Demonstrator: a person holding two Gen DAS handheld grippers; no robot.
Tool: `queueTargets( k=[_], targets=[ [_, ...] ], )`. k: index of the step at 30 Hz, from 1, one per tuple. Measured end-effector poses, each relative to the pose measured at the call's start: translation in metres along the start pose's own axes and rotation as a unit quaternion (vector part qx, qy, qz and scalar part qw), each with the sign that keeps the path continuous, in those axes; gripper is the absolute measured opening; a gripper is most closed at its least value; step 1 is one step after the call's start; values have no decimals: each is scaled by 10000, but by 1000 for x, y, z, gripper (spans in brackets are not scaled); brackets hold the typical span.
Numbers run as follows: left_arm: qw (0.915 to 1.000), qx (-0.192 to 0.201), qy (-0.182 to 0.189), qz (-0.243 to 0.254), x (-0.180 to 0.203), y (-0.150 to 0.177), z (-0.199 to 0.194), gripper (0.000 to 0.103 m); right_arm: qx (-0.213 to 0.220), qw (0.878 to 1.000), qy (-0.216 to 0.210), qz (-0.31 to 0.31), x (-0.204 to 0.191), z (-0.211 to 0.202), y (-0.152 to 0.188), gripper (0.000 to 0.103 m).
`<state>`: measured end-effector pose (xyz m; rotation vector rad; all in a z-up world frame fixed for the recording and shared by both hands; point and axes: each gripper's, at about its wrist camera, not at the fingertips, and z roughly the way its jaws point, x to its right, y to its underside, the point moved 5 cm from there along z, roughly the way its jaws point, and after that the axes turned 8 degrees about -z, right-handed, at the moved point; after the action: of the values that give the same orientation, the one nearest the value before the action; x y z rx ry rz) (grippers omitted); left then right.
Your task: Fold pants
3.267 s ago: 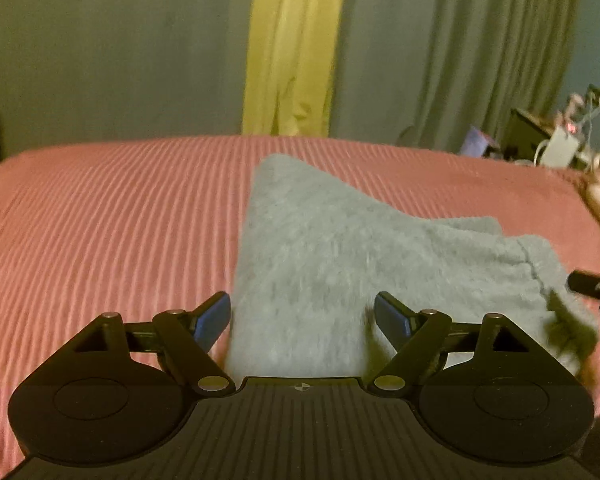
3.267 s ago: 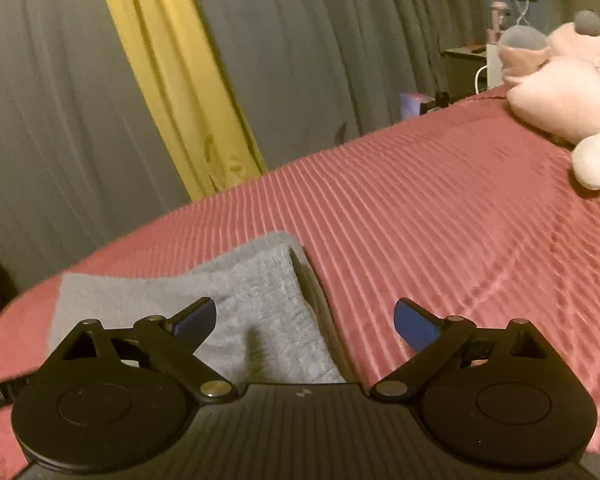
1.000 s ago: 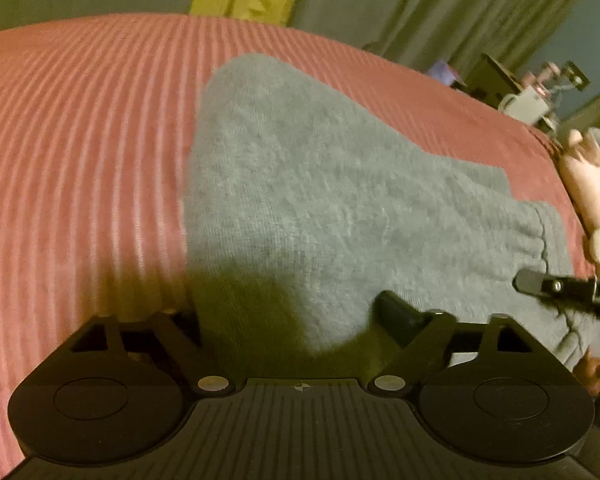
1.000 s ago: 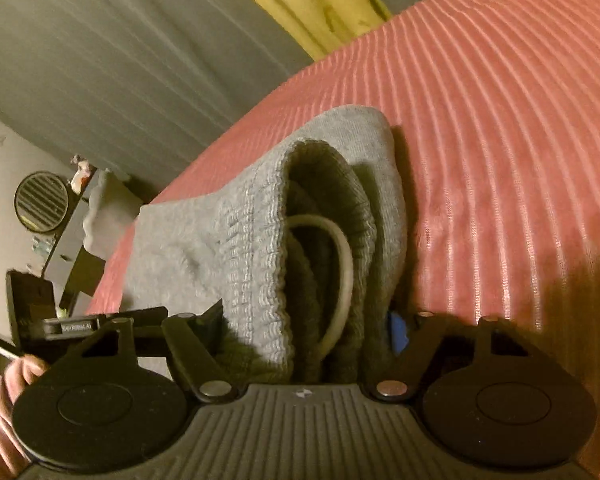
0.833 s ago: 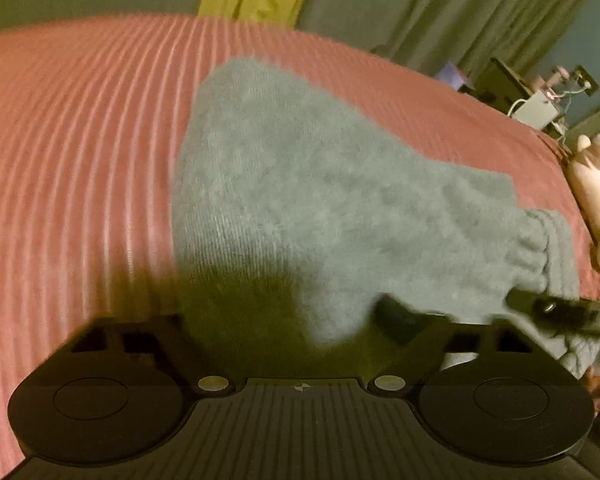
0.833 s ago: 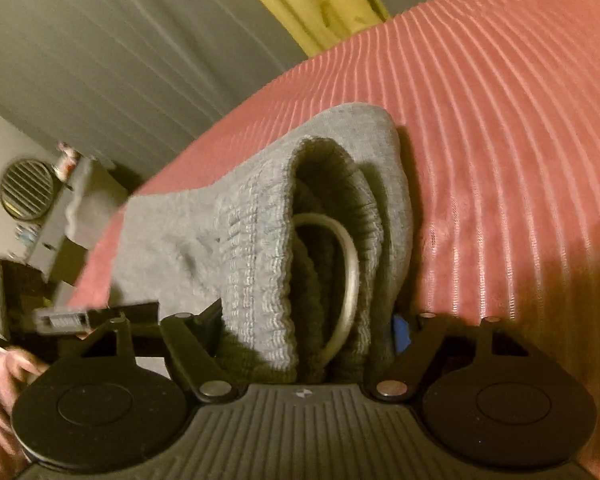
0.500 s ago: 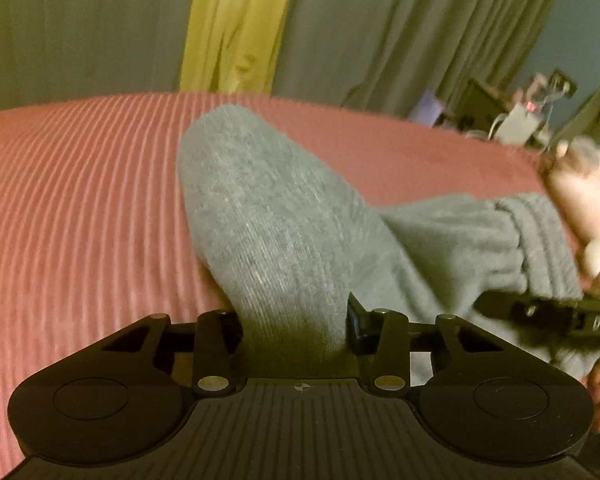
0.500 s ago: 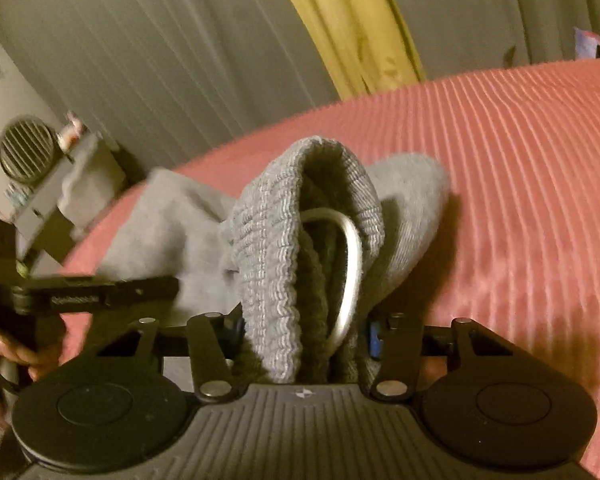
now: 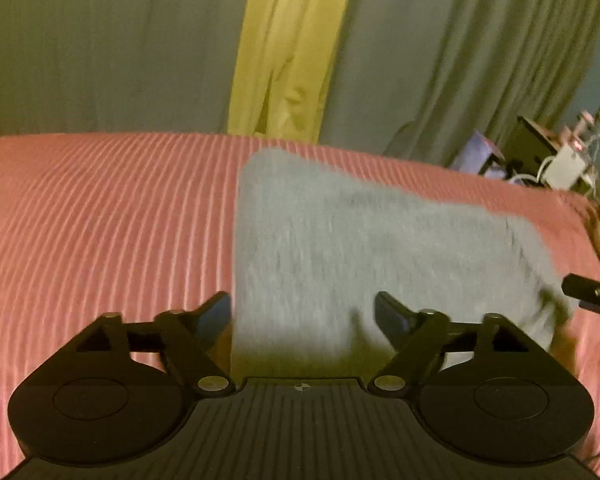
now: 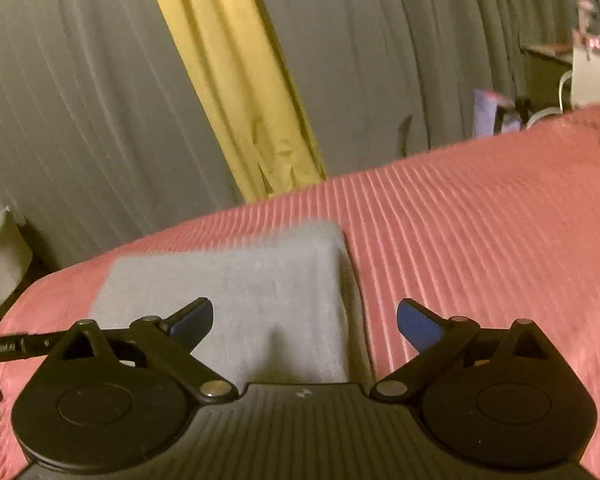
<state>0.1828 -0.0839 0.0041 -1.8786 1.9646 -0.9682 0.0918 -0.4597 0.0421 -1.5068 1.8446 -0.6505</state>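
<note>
Both claws tilt downward over the bed (image 9: pixel 100 208), each held above the folded pants rather than on them. The left claw (image 9: pixel 302 314) has just been opening and now stands spread, its blue pads clear of the cloth, nothing pinched between them. The right claw (image 10: pixel 305 322) has likewise just been opening and stands spread wide, holding nothing. In the left wrist view the pants (image 9: pixel 360 240) lie from 12 to 2 o'clock of the left claw, their near edge passing under the gap between the fingers; the tip of the right claw shows at 3 o'clock beyond the bundle. In the right wrist view the pants (image 10: pixel 240 296) sit at 11 to 12 o'clock, mostly behind the left finger. They are a soft grey knit, folded into a thick, roughly rectangular stack. The bedspread is pink-red with fine raised ribs. Grey pleated curtains (image 10: pixel 400 52) and a yellow curtain strip (image 10: pixel 236 80) hang behind.
</note>
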Motion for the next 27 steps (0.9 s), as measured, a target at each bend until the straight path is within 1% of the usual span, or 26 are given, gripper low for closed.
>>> queueTargets(
  k=[2, 4, 5, 6, 7, 8, 9, 12, 14, 16, 18, 21, 23, 25, 27],
  targets=[
    [9996, 24, 19, 275, 3, 24, -1, 85, -187, 9998, 45, 104, 3, 3, 18, 99],
    [9982, -120, -230, 548, 1, 45, 7, 86, -325, 9994, 39, 115, 11, 7, 39, 99],
    [9974, -159, -332, 619, 0, 54, 13, 88, -359, 9992, 95, 127, 11, 12, 49, 99],
    [9973, -116, -354, 629, -3, 61, 17, 89, -353, 9991, 151, 195, 14, 15, 58, 99],
    [9975, -66, -389, 583, -5, 62, 20, 95, -370, 9989, 137, 271, 18, 18, 65, 99],
    [9976, -87, -429, 545, -6, 61, 24, 97, -397, 9986, 182, 312, 18, 23, 67, 99],
    [9977, -138, -436, 493, -5, 59, 28, 98, -406, 9985, 261, 267, 16, 26, 72, 99],
    [9980, -235, -528, 249, -7, 52, 25, 98, -305, 9978, 549, -215, 4, 27, 76, 99],
    [9983, -188, -557, 30, -14, 55, 9, 98, -327, 9967, 665, -332, -7, 20, 75, 99],
    [9987, -73, -437, -243, -23, 60, -10, 98, -408, 9966, 658, -291, -16, 7, 80, 99],
    [9982, -2, -433, -405, -29, 70, -20, 98, -406, 9968, 612, -306, -20, -5, 83, 99],
    [9972, 47, -585, -469, -36, 84, -27, 98, -356, 9969, 502, -489, -29, -28, 103, 99],
    [9964, -78, -712, -451, -32, 92, -26, 98, -431, 9965, 509, -506, -36, -39, 115, 99],
    [9949, -291, -932, -270, -25, 100, -23, 98, -630, 9953, 594, -426, -45, -47, 128, 99],
    [9942, -320, -1027, 64, -14, 109, -23, 98, -803, 9945, 627, -236, -51, -52, 139, 99]
  ],
)
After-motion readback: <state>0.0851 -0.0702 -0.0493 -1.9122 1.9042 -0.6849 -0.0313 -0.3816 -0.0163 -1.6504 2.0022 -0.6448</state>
